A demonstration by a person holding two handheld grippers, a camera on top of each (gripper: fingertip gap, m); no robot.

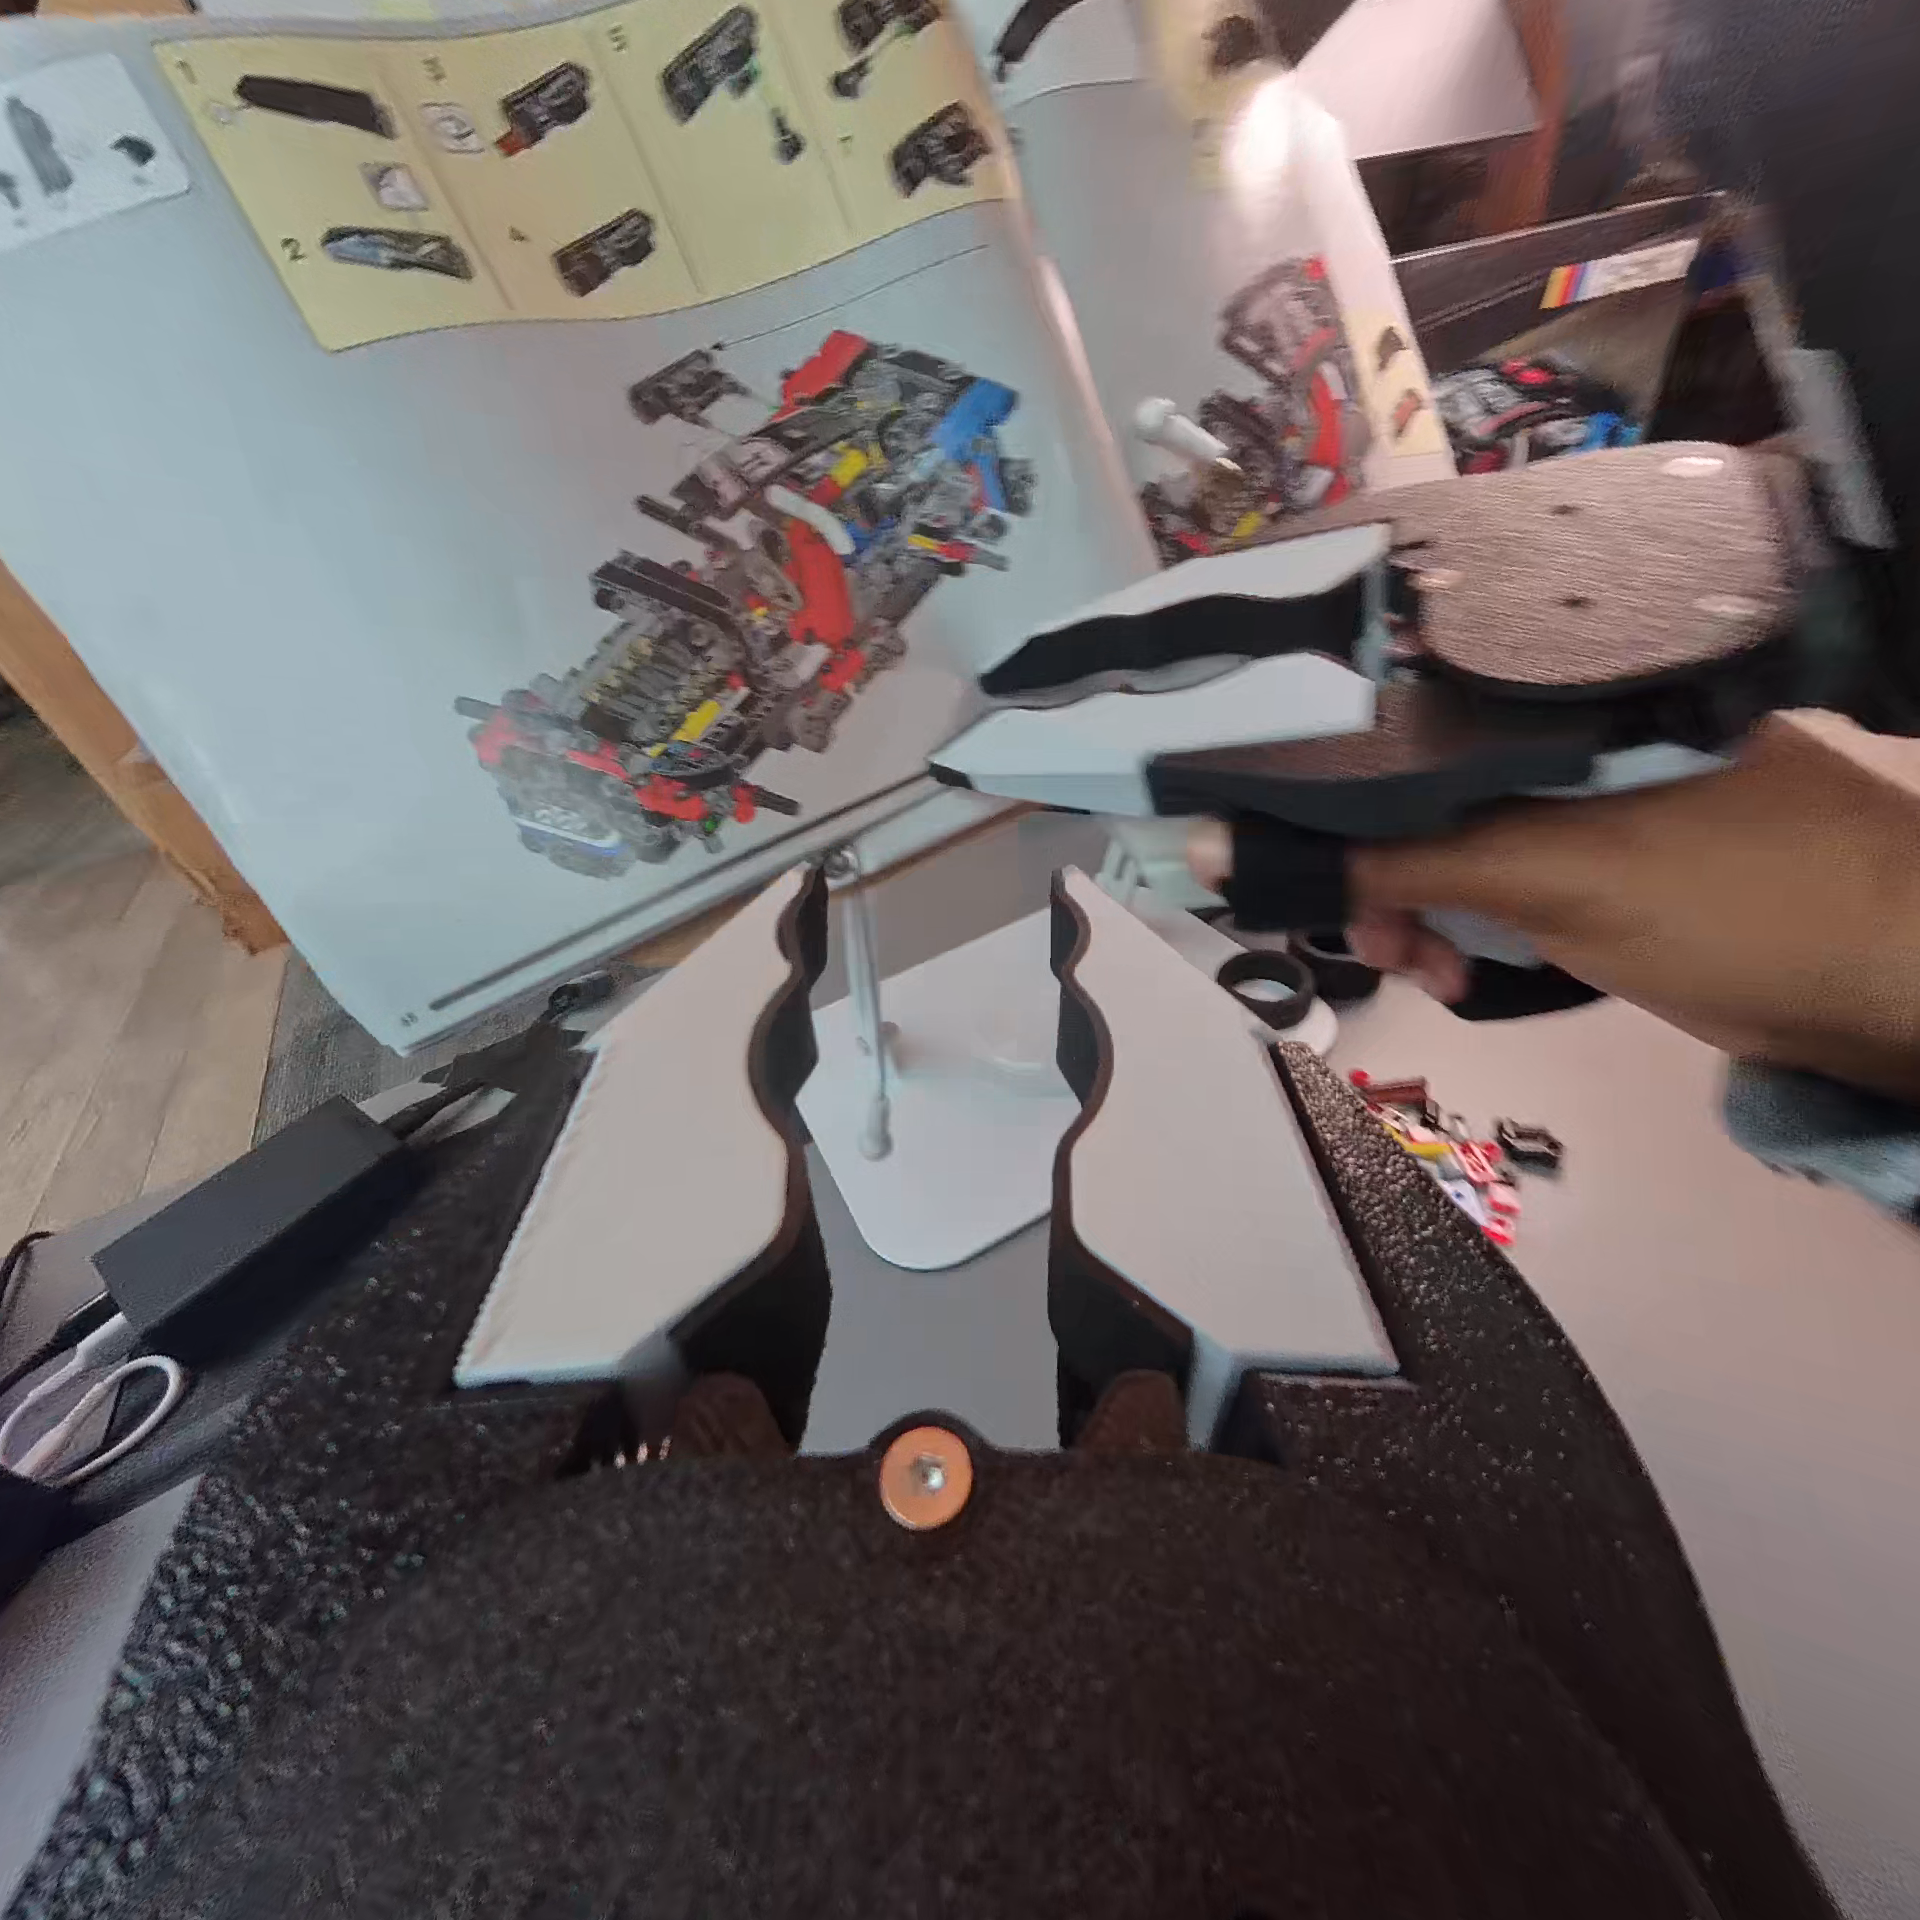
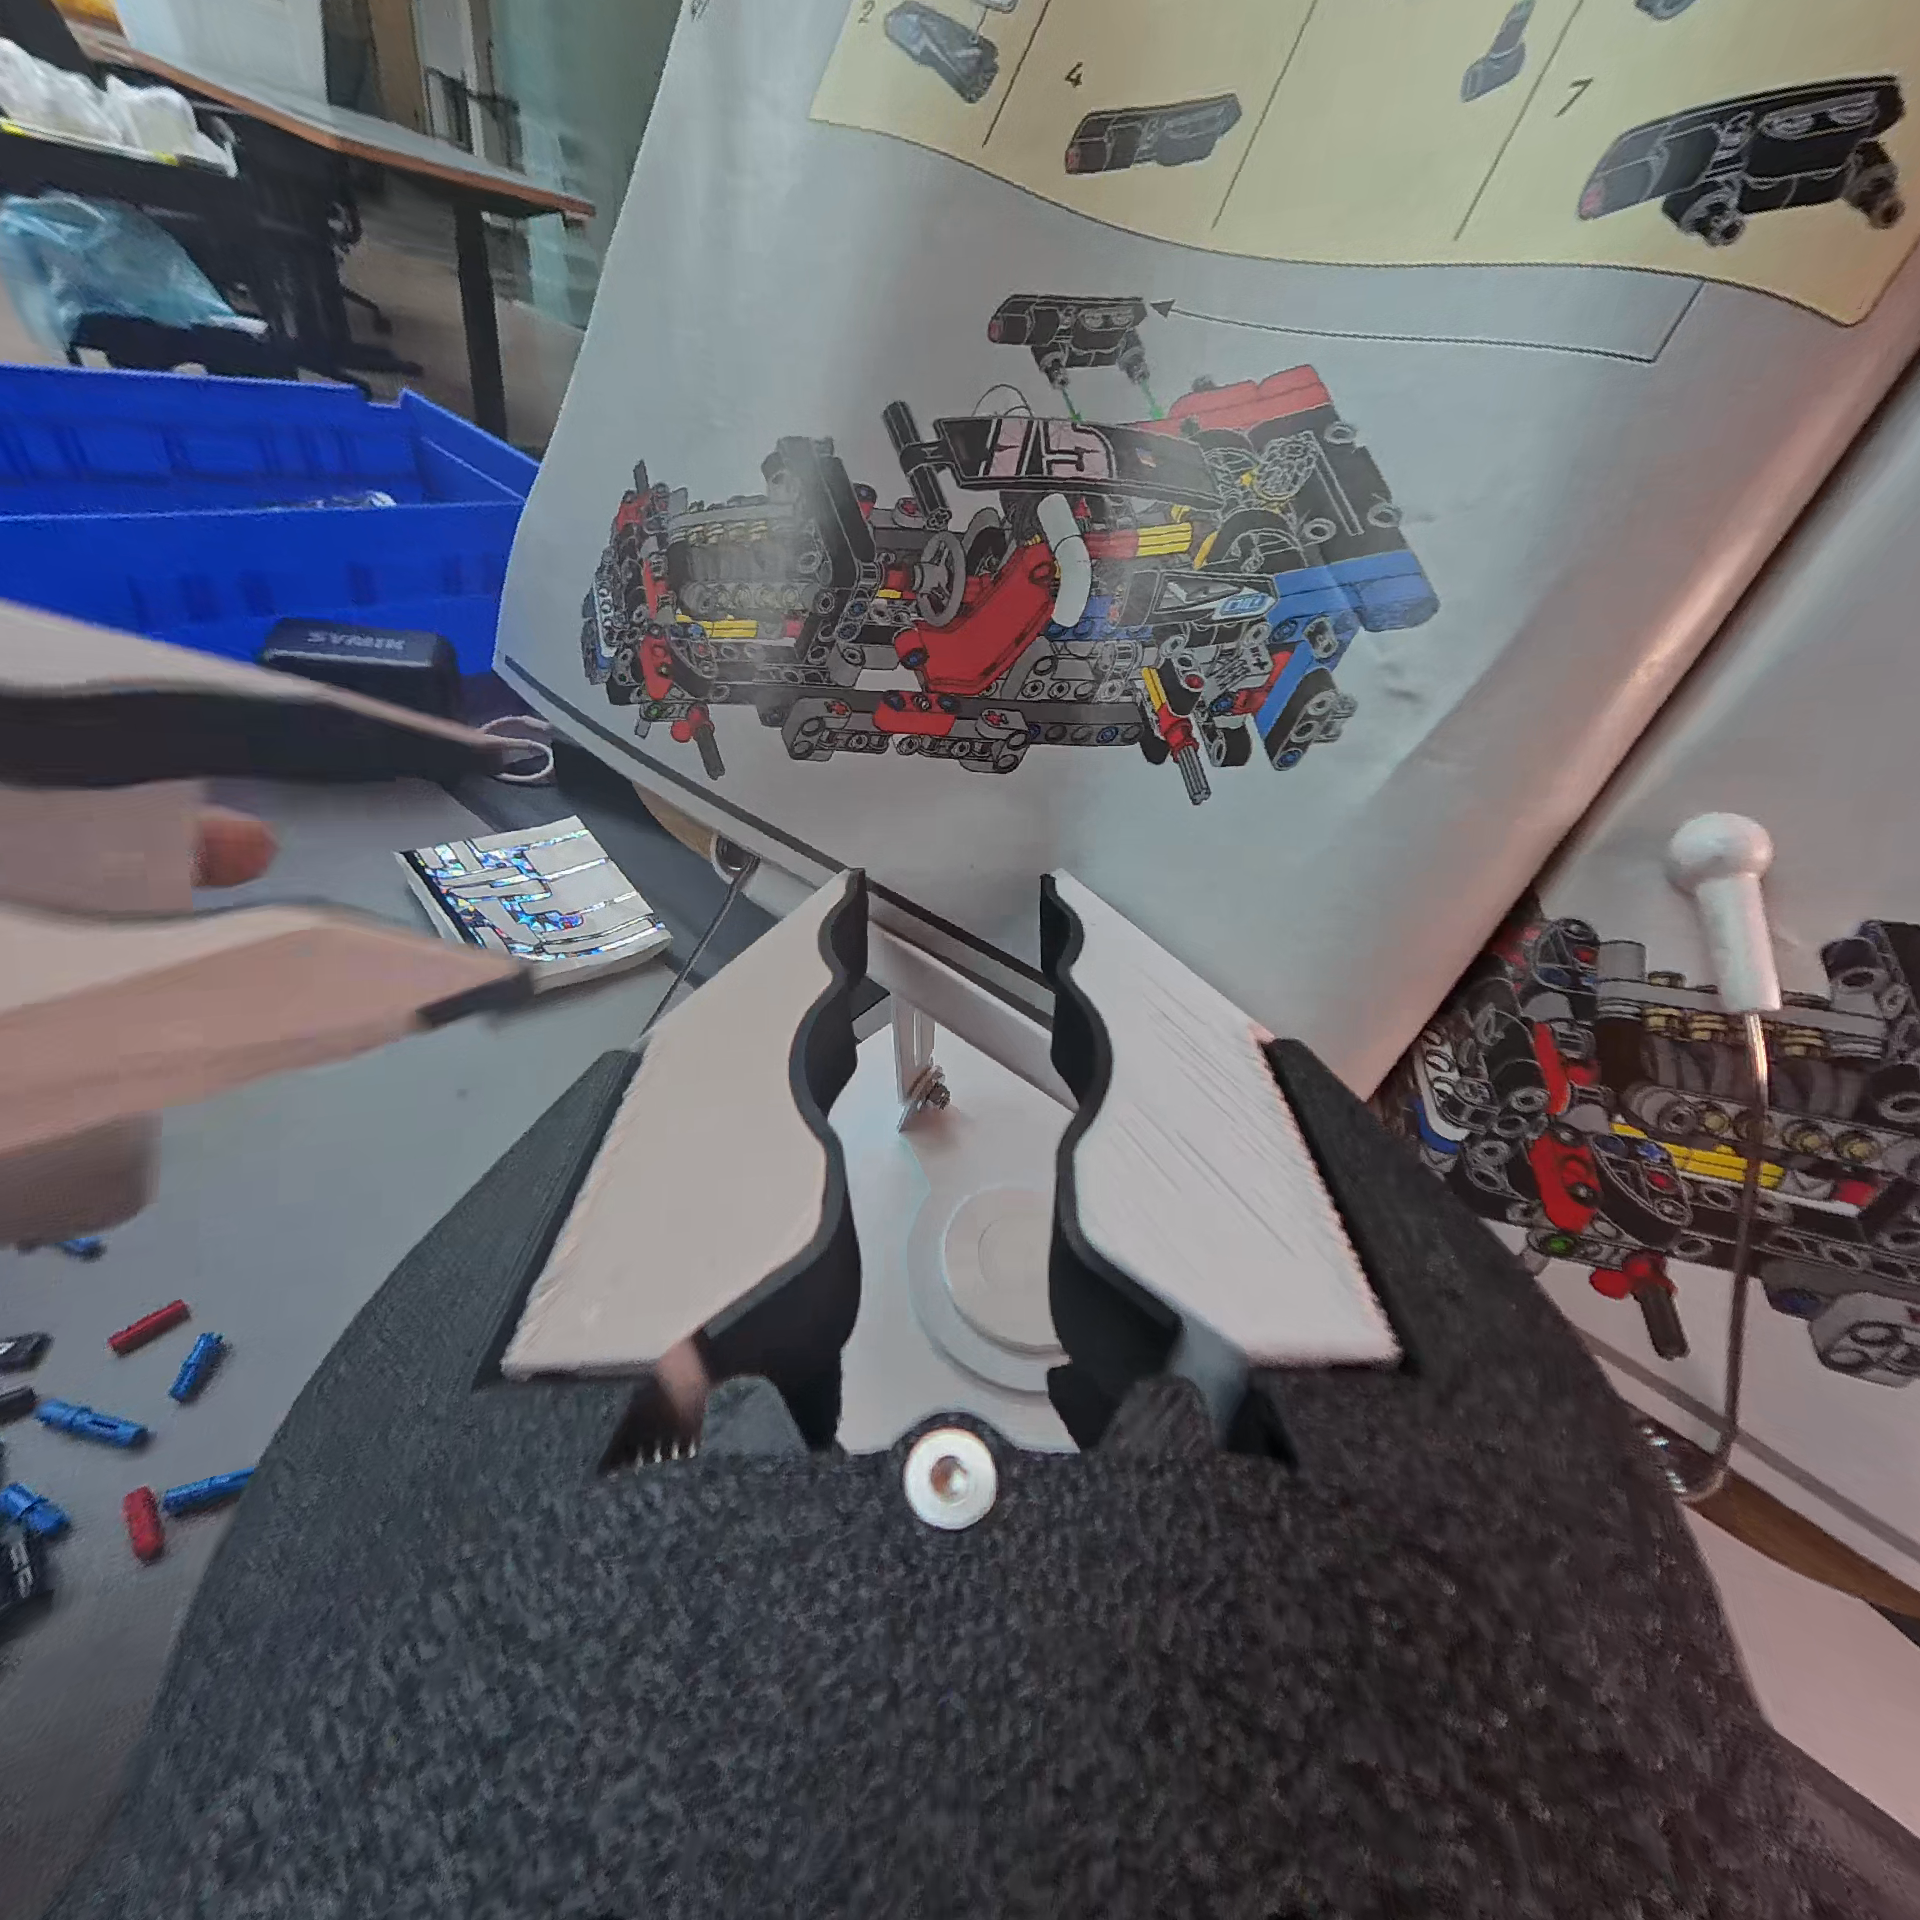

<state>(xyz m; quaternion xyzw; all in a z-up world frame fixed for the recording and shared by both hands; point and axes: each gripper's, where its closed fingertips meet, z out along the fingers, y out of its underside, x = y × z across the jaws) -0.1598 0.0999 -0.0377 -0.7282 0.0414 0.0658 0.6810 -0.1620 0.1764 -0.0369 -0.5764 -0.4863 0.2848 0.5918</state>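
We take the open instruction booklet (image 1: 582,499) as our landmark: it stands tilted back on a white stand (image 1: 935,1174) on the grey table (image 1: 1558,1455), its pages showing coloured drawings of a brick-built vehicle chassis and a yellow strip of numbered steps along the top.

To the left of the booklet, as the right wrist view shows it, we see a blue plastic crate (image 2: 239,499), with a small black box (image 2: 358,649) in front of the crate.

Directly in front of the booklet's lower edge we hold the left gripper (image 1: 935,904), its fingers spread apart with nothing between them; through the gap we see the stand's base.

To the right of it, in front of the booklet's right-hand page, we hold the right gripper (image 1: 956,727), a hand (image 1: 1621,904) wrapped around its handle. In its own view the right gripper (image 2: 951,883) also stands spread and empty, pointing at the booklet's bottom edge.

Left of the booklet's foot, in the left wrist view, lie a black power adapter (image 1: 260,1226) and white-handled scissors (image 1: 94,1403).

A shiny sticker sheet (image 2: 540,899) lies near the booklet's lower left corner.

A white-tipped page clip (image 2: 1720,914) presses on the right page.

Smallest, we see loose bricks (image 1: 1455,1153) scattered to the right of the stand, and blue and red pins (image 2: 156,1392) on the table.
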